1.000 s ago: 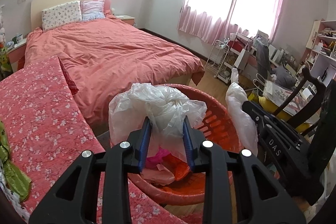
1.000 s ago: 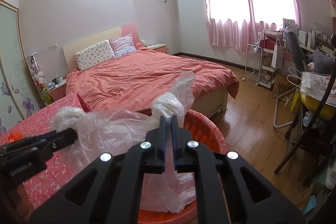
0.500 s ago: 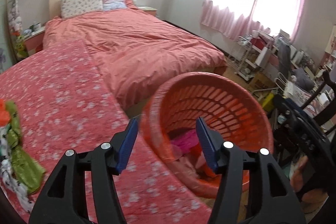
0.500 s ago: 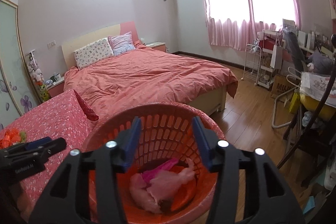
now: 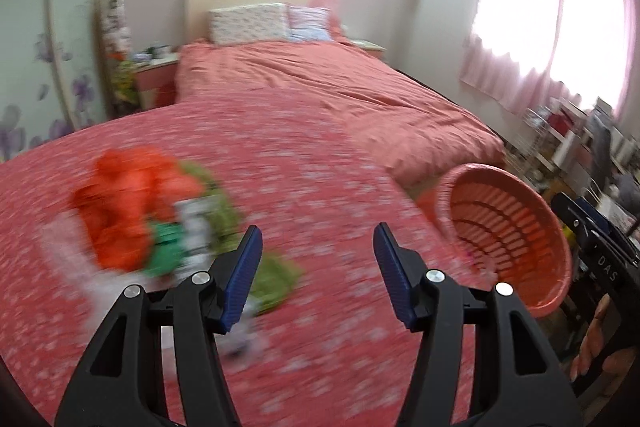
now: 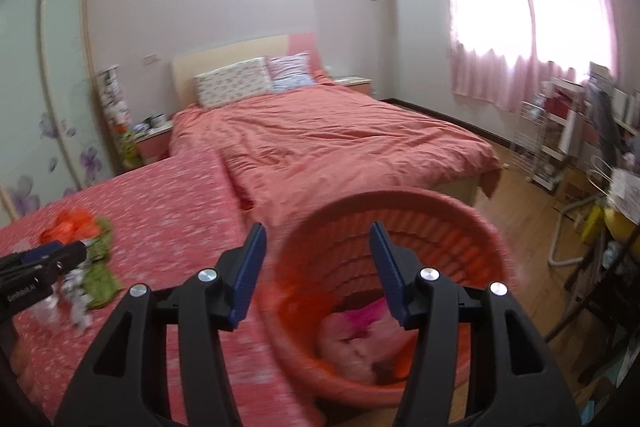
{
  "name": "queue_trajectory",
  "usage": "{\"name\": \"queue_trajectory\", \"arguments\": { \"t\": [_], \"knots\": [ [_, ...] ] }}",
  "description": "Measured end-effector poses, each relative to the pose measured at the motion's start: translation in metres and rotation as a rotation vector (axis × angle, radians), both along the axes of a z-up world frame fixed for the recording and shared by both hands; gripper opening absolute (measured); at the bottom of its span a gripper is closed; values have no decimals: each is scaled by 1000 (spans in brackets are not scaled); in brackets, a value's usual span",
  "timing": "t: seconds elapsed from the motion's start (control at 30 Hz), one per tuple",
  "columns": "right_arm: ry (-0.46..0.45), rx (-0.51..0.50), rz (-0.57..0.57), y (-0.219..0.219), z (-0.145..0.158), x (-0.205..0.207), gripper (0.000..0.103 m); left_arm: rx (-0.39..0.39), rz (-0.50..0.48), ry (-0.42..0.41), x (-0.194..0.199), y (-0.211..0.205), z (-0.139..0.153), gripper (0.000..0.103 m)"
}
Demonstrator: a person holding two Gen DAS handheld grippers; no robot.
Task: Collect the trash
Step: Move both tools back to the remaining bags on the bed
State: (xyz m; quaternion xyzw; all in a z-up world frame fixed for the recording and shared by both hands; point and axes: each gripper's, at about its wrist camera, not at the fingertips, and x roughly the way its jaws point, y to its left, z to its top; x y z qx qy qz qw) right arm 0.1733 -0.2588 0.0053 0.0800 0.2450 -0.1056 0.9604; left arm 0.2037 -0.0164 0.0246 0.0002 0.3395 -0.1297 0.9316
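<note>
A blurred heap of trash lies on the red floral cloth (image 5: 320, 167): an orange plastic bag (image 5: 120, 207), a white and green packet (image 5: 192, 227) and a green wrapper (image 5: 276, 275). My left gripper (image 5: 318, 243) hovers open just right of the heap, with nothing between its blue pads. The orange slatted basket (image 5: 508, 227) stands off the cloth's right edge. In the right wrist view my right gripper (image 6: 317, 235) is open above the basket (image 6: 400, 199), where pink and pale crumpled bags (image 6: 360, 331) lie. The heap (image 6: 72, 223) and the left gripper (image 6: 40, 267) show at far left.
A bed with a salmon cover (image 6: 320, 135) and two pillows lies beyond the floral cloth (image 6: 168, 219). A wire rack (image 6: 536, 143), a cluttered desk and a dark chair (image 6: 592, 307) crowd the right side over the wooden floor (image 6: 516, 203).
Both grippers opened and let go of the clear plastic bag, which is now gone from view. The left one swung left toward the heap; the right one shifted slightly left over the basket.
</note>
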Motion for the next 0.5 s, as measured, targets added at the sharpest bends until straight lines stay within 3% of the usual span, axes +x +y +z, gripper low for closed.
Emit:
{"name": "queue_trajectory", "arguments": {
  "t": [0.2, 0.37, 0.5],
  "knots": [
    [11, -4, 108, 59, 3, 5, 53, 15, 150, -28, -25, 69, 2, 64],
    [26, -8, 160, 89, 2, 4, 53, 17, 225, 53, -21, 107, -23, 64],
    [44, -26, 184, 108, -1, 4, 53, -37, 240, 138, -4, 118, -44, 64]
  ]
}}
